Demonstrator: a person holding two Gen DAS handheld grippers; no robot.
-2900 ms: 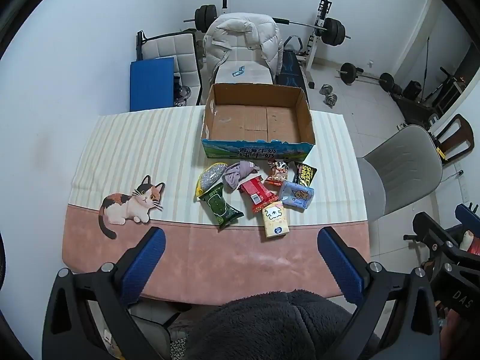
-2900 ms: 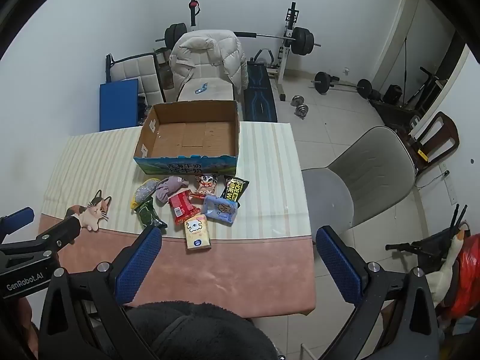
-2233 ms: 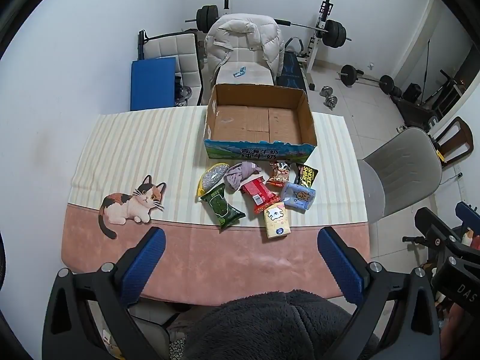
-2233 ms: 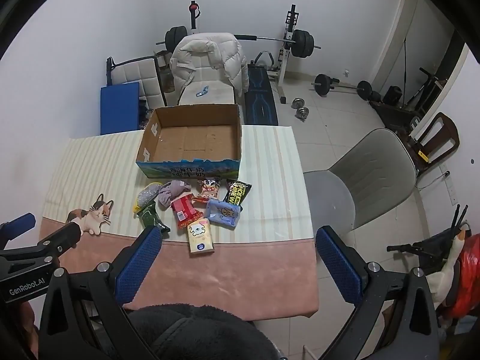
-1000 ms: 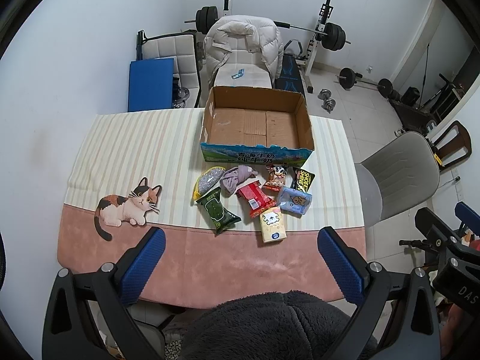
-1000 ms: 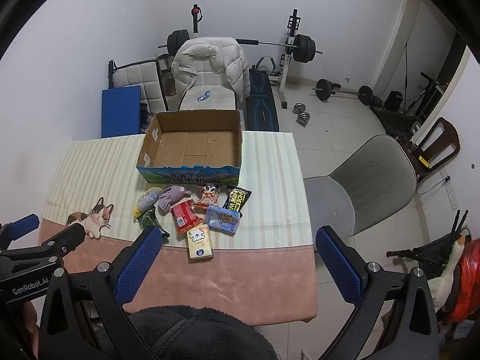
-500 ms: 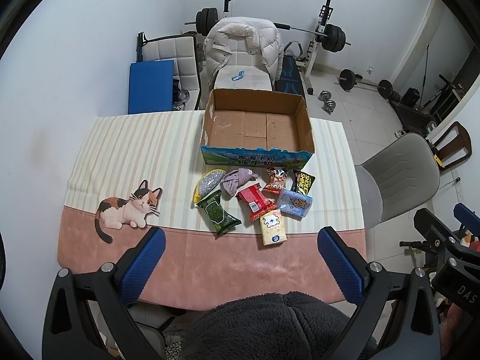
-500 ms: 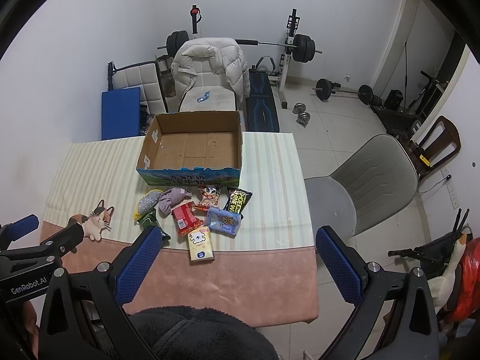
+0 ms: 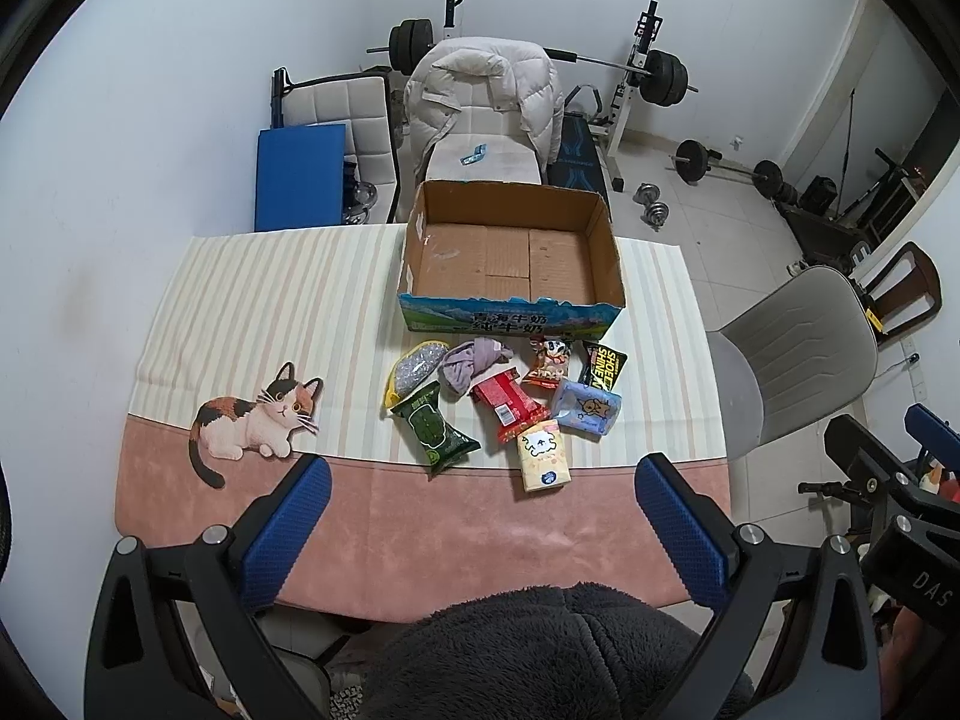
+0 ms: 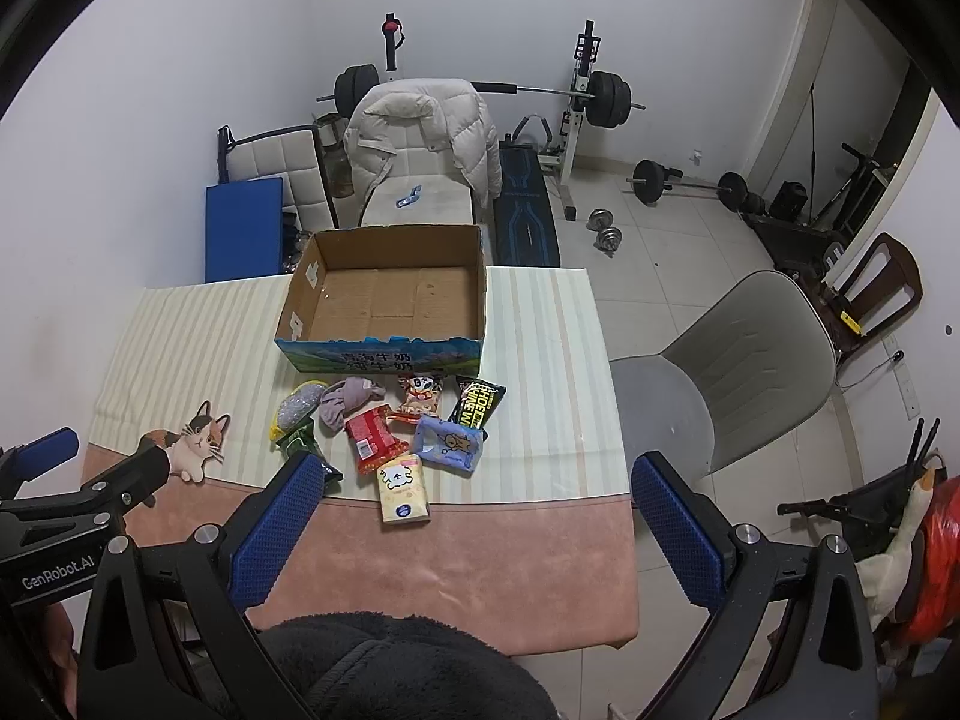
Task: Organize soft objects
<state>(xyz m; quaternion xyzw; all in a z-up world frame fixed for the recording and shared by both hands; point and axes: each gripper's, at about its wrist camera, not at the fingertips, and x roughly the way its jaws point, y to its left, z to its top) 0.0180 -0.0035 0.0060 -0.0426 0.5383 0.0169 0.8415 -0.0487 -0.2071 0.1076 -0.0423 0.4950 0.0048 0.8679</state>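
An empty cardboard box (image 9: 509, 256) (image 10: 390, 294) stands at the far middle of the table (image 9: 240, 312). In front of it lie several soft items: a purple cloth (image 9: 471, 362) (image 10: 351, 399), a green packet (image 9: 433, 426), a red packet (image 9: 509, 405) (image 10: 373, 439), a yellow tissue pack (image 9: 543, 457) (image 10: 402, 489), a blue pouch (image 9: 585, 414) (image 10: 450, 449), a black sachet (image 9: 605, 365) and a silver-yellow scrubber (image 9: 414, 369). My left gripper (image 9: 480, 525) and right gripper (image 10: 465, 519) are both open and empty, high above the table's near edge.
A cat figure (image 9: 252, 414) is printed on the cloth at the left. A grey chair (image 9: 786, 360) stands right of the table. A chair with a white jacket (image 9: 486, 96), a blue mat (image 9: 300, 174) and weights (image 9: 651, 75) are behind.
Both grippers have drifted slightly up and back; the table and items look a little smaller and farther. Nothing on the table moved.
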